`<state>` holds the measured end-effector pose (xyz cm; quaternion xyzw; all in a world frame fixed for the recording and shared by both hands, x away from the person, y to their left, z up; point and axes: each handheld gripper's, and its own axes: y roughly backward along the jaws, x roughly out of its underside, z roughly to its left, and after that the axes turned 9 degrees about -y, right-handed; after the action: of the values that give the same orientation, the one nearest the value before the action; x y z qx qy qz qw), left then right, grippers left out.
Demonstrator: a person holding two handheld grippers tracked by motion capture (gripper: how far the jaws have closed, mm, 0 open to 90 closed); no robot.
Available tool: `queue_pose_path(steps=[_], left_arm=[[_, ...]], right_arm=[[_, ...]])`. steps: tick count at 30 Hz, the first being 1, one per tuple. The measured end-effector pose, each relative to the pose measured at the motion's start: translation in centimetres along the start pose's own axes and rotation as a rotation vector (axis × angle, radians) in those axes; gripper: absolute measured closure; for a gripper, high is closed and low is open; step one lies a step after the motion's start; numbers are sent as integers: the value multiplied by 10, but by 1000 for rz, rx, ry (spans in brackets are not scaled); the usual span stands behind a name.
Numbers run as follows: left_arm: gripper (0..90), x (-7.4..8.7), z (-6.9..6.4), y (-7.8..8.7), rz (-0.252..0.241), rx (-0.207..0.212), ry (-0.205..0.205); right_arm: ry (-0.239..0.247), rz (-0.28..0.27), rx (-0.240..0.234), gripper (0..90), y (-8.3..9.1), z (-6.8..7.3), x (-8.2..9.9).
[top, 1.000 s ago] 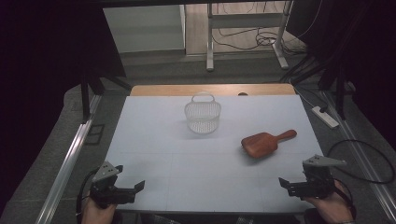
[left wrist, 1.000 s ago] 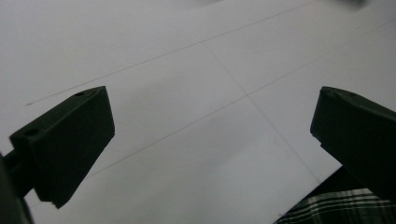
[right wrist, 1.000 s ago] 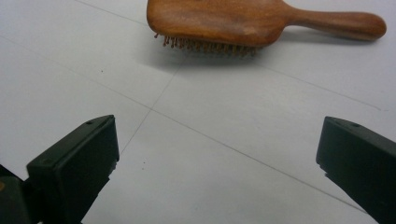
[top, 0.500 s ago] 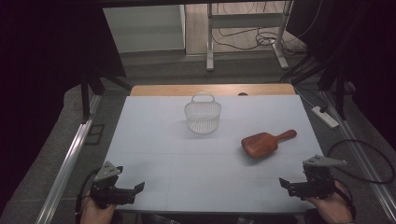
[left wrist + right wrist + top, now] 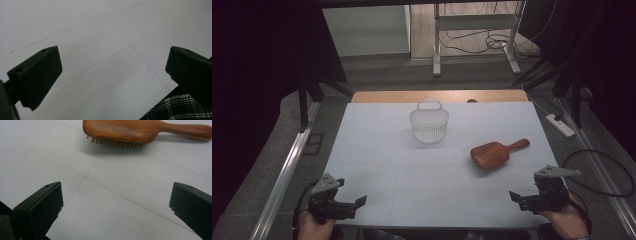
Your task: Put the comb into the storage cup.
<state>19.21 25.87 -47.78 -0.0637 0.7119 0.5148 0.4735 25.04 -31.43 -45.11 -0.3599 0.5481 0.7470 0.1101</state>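
Note:
A wooden hairbrush [image 5: 492, 153] lies bristles down on the white table [image 5: 412, 165], right of centre, its handle towards the right. In the right gripper view the hairbrush [image 5: 130, 130] sits just ahead of the jaws. A white mesh basket [image 5: 428, 124] with a loop handle stands upright at the table's far middle. My left gripper [image 5: 359, 202] rests near the front left corner, open and holding nothing. My right gripper [image 5: 516, 197] is at the front right, short of the brush, also open and holding nothing. In the gripper views the left gripper [image 5: 112, 72] and right gripper [image 5: 116, 202] show wide-apart jaws.
A wooden strip [image 5: 437, 96] edges the table's far side. Metal rails [image 5: 282, 175] run along both sides. A power strip [image 5: 560, 125] and cables lie on the floor at the right. Plaid cloth [image 5: 180, 107] shows under the table's front edge.
Both grippers stay near the front corners with hardly any shift. The brush and basket have not moved.

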Motion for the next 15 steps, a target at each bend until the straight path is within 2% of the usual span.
queue_pose_path(steps=[8, 12, 15], left_arm=[[7, 0, 0, 0, 3, 1, 1], [8, 0, 0, 0, -1, 1, 6], [8, 0, 0, 0, -1, 1, 4]], right_arm=[[-3, -15, -7, 0, -2, -2, -9], [-23, 13, -38, 0, -4, -3, -11], [-20, 16, -35, 0, -4, -4, -15]])
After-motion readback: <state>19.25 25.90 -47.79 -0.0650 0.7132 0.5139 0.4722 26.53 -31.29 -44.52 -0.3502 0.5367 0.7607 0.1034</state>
